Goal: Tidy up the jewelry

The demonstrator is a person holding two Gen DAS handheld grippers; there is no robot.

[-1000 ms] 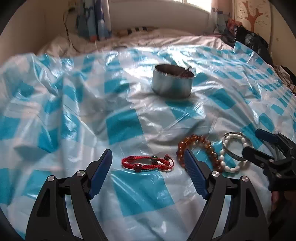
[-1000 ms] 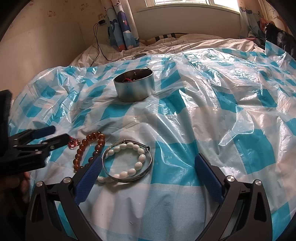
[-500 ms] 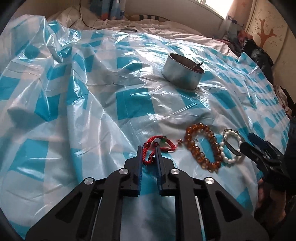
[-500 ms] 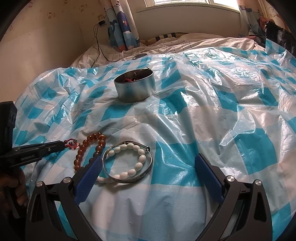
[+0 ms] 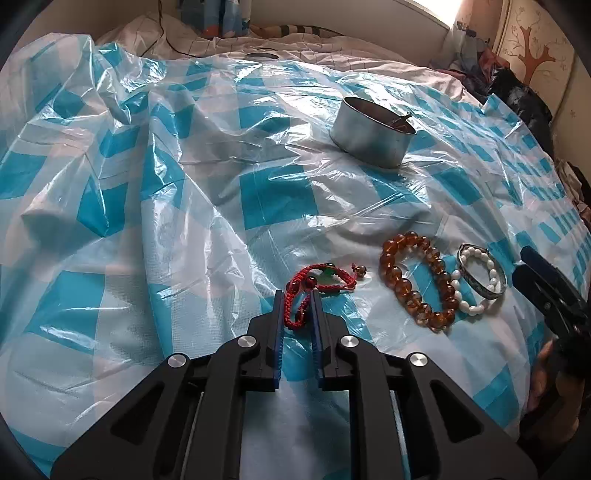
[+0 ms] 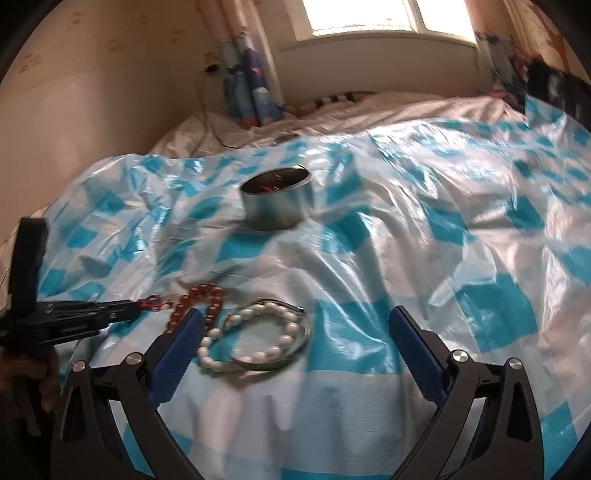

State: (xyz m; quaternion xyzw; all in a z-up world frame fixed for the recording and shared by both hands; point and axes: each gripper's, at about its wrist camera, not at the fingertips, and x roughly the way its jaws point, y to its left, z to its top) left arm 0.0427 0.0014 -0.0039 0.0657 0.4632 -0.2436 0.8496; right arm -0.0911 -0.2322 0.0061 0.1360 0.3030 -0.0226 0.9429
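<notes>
closed since before, left fingers (image 5: 298,308) pinch red bracelet (image 5: 321,282)

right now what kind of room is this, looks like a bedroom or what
Most likely a bedroom: the blue-checked plastic sheet is spread over a bed with white bedding, under a window with curtains.

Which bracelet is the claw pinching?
The red string bracelet, pinched in the left claw. The amber bead bracelet and white pearl bracelet lie untouched.
</notes>
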